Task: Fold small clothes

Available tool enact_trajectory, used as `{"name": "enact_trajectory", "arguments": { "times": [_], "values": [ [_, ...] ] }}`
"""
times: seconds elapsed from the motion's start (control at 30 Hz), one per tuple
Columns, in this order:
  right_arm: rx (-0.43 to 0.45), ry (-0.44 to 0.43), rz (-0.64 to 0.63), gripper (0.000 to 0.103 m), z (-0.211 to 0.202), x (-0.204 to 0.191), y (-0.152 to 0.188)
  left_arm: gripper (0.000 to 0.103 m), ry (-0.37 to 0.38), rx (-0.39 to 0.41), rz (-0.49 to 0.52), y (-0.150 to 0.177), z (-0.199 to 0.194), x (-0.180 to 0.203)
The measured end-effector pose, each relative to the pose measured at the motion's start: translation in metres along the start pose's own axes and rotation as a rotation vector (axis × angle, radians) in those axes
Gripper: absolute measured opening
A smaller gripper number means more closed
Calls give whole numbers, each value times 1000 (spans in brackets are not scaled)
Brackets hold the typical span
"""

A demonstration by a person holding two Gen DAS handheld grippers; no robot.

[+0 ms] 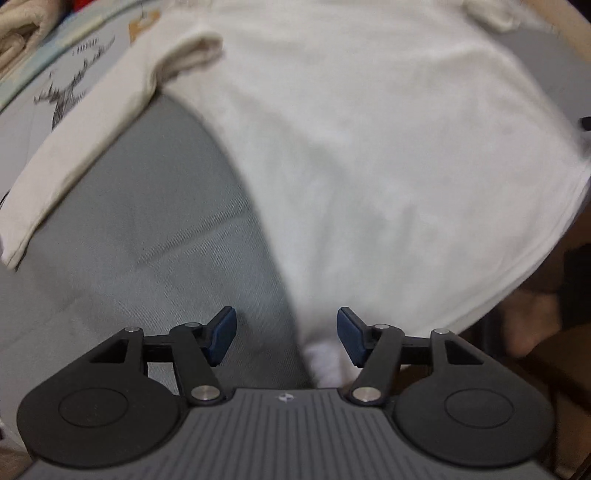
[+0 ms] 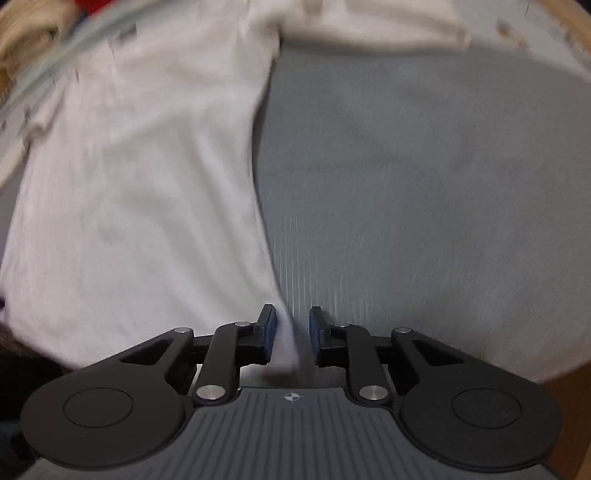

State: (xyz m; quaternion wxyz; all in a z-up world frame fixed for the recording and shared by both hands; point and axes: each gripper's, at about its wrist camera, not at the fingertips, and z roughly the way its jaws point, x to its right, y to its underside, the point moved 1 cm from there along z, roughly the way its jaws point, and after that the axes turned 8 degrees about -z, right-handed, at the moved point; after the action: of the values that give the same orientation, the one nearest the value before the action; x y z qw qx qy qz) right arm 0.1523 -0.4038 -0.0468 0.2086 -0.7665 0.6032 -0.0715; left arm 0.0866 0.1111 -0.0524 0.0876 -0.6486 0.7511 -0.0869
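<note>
A small white long-sleeved shirt (image 1: 369, 166) lies spread on a grey sheet (image 1: 166, 221). One sleeve (image 1: 74, 147) stretches to the left. My left gripper (image 1: 287, 338) points down over the shirt's near hem corner and is open wide. The corner lies between the fingers, close to the right pad (image 1: 351, 341), and is not pinched. In the right wrist view the shirt (image 2: 129, 184) fills the left half, with its other sleeve (image 2: 388, 26) along the top. My right gripper (image 2: 291, 332) stands narrowly open around the other hem corner. The cloth touches the left pad (image 2: 269, 332), and a gap shows on the right.
The grey sheet (image 2: 424, 184) carries a deer print (image 1: 62, 96) at the far left. Folded beige cloth (image 1: 18, 33) is piled in the upper left corner. The sheet's edge and a brown wooden surface (image 1: 569, 350) show at the right.
</note>
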Motion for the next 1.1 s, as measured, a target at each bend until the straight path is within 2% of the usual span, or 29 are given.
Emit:
{"name": "enact_trajectory", "arguments": {
  "times": [0.07,0.1,0.17,0.23,0.27,0.4,0.5,0.63,0.77,0.9,1.1],
  "values": [
    [47,-37,10,22,-6,-1,-5,66,27,-7,-2,-4,1,2],
    [27,-38,0,24,-2,-4,-5,66,7,-34,13,-7,6,4],
    [-73,-10,-50,30,14,-11,2,67,-71,-91,68,-4,21,9],
    [-157,44,-92,30,25,-13,11,67,-66,-74,69,-7,19,9],
    [-149,47,-91,30,25,-13,10,67,-51,-38,47,-10,13,7],
    [-3,45,-50,31,1,-9,-1,70,-17,95,-73,-27,-11,-6],
    [108,68,-50,31,-16,-13,-11,74,-26,192,-135,-42,-27,-10],
    [236,143,-75,31,-31,-21,-30,76,-91,342,-197,-61,-46,-10],
    [372,161,-86,31,-50,-34,-62,76,-135,479,-240,-71,-68,-15],
    [511,161,-163,31,-80,-62,-87,76,-115,513,-293,-84,-79,-26],
    [682,158,-226,31,-103,-100,-127,76,-114,567,-308,-81,-91,-33]
  ]
}}
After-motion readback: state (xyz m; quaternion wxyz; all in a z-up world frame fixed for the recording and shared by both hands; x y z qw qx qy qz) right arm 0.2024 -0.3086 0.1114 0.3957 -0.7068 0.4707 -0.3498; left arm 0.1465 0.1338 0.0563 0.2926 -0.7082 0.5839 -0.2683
